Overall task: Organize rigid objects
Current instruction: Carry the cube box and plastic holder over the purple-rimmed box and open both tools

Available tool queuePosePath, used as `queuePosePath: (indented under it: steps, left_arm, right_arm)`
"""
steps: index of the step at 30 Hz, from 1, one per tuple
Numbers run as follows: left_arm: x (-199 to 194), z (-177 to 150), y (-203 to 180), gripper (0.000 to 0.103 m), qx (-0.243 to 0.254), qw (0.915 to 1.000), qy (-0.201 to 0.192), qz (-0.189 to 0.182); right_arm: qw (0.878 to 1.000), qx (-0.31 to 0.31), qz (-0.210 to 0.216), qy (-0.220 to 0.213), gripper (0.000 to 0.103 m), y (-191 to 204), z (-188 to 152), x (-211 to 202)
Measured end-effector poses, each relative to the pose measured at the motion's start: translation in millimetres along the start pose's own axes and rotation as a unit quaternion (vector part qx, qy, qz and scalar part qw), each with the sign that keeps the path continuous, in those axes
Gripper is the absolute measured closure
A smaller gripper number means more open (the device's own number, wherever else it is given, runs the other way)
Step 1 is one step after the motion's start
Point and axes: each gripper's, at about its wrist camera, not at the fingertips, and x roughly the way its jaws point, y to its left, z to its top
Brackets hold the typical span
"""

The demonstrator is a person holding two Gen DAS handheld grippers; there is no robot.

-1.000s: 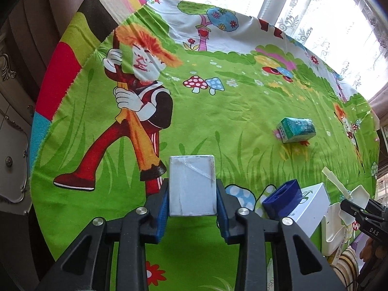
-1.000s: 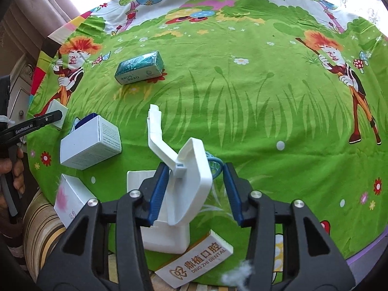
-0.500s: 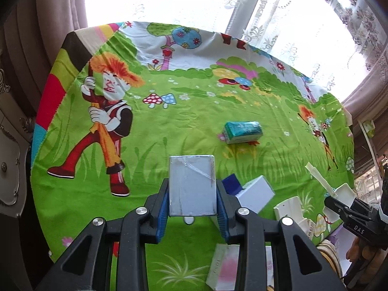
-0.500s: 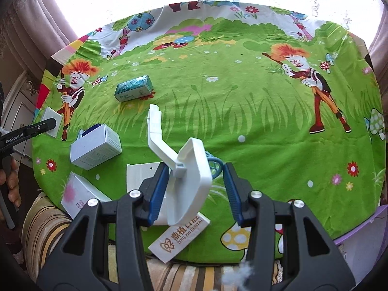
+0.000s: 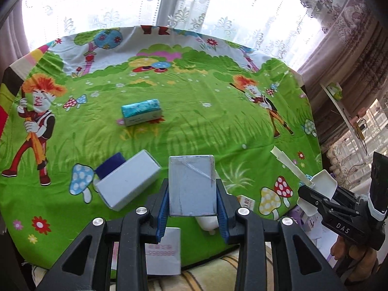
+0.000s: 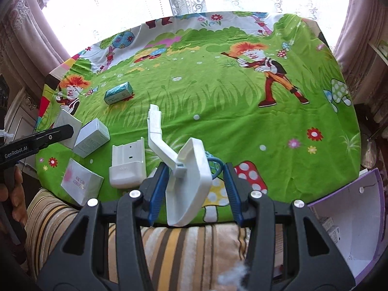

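Clamping a flat grey box (image 5: 191,185) upright between its blue pads, the left gripper (image 5: 192,198) hangs over the near edge of the bench (image 5: 218,126), both pads pressed to the box's sides. The right gripper (image 6: 192,191) stands wider; a white plastic scoop-shaped piece (image 6: 188,181) with a long jointed handle sits between its pads, touching the left pad, while a gap shows at the right pad, so I cannot tell how firmly it is held.

A bright green cartoon cloth covers the bench, printed with grass, mushrooms, flowers and red-haired figures. Lace curtains (image 5: 194,12) hang before a bright window at the far side, with mauve drapes at the edges.

On the cloth, a white carton (image 5: 127,181) lies tilted just left of the held box, a dark blue thing (image 5: 110,163) partly under its far end. A teal packet (image 5: 141,111) lies further off, well apart from the rest. A pink-printed white box (image 6: 81,181) rests at the near left edge.

Only the right wrist view shows a white plastic holder (image 6: 127,166) lying flat between the carton and the scoop, a striped cushion (image 6: 72,218) below the bench edge, and an open purple-edged box (image 6: 351,218) at near right. The left wrist view shows the right gripper from the side at far right, and a shelf (image 5: 339,101) by the window.
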Motion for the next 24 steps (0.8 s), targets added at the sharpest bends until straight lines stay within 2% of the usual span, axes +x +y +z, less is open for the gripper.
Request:
queuePosePath:
  steps: [13,24]
  left_arm:
    - [31.7,-13.5,-121.4,0.068,0.083,0.994,0.044,-0.055]
    - [57.4,-26.7,-233.0,0.068,0.16,0.9784,0.077,-0.106]
  right_arm:
    - [0.995,0.087,-0.051,-0.02,0.052,-116.4,-49.4,-60.4]
    - [0.98,0.159,-0.112,-0.029,0.052,-200.4,-92.0,-97.3]
